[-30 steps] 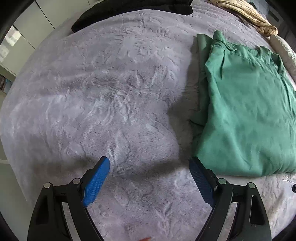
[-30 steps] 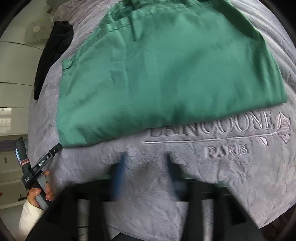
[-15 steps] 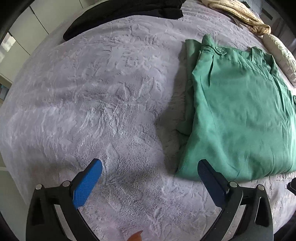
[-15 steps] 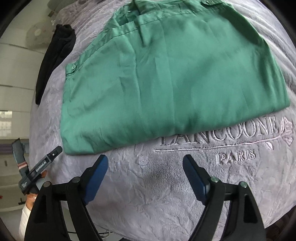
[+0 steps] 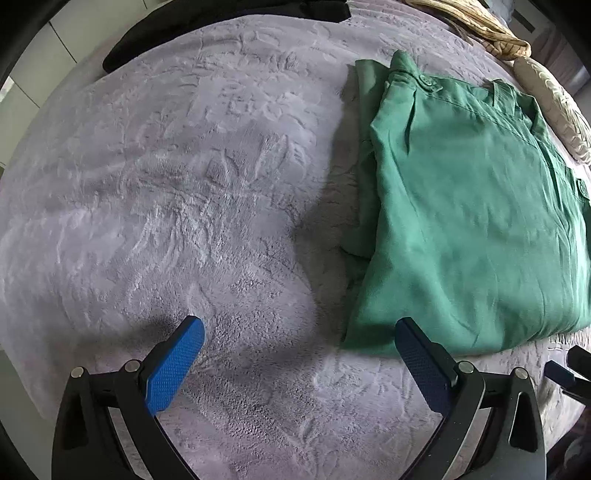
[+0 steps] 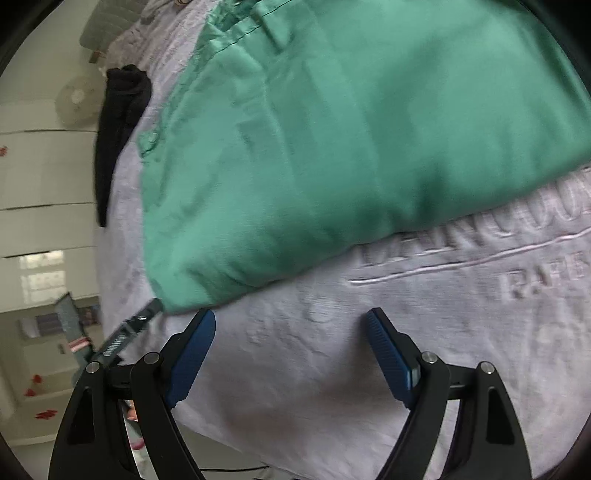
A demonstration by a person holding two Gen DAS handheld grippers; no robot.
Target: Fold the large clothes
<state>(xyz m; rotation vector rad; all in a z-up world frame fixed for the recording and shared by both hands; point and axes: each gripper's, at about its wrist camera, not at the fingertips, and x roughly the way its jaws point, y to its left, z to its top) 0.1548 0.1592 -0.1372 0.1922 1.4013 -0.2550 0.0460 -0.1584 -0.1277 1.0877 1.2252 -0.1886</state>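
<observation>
A green garment (image 5: 472, 221) lies folded into a flat rectangle on the lilac plush blanket (image 5: 184, 184). My left gripper (image 5: 297, 328) points down at the blanket, open and empty, its right pad by the garment's near left corner. In the right wrist view the green garment (image 6: 351, 129) fills the upper half. My right gripper (image 6: 290, 317) hangs open and empty just short of its near folded edge, left pad close to the corner. The left gripper (image 6: 125, 332) shows beyond that corner. A bit of the right gripper (image 5: 569, 369) shows at the left wrist view's right edge.
A black garment (image 5: 221, 22) lies at the blanket's far edge, also the black garment (image 6: 118, 122) at upper left. A beige knitted cloth (image 5: 480, 29) and a pale cushion (image 5: 554, 103) sit past the green one. Embroidered lettering (image 6: 480, 251) marks the blanket. White cabinets (image 6: 44, 177) stand beyond.
Both grippers' jaws have spread wider. The left one has shifted toward the garment's corner. The right one has sunk and tilted closer to the folded edge, so the garment looms larger.
</observation>
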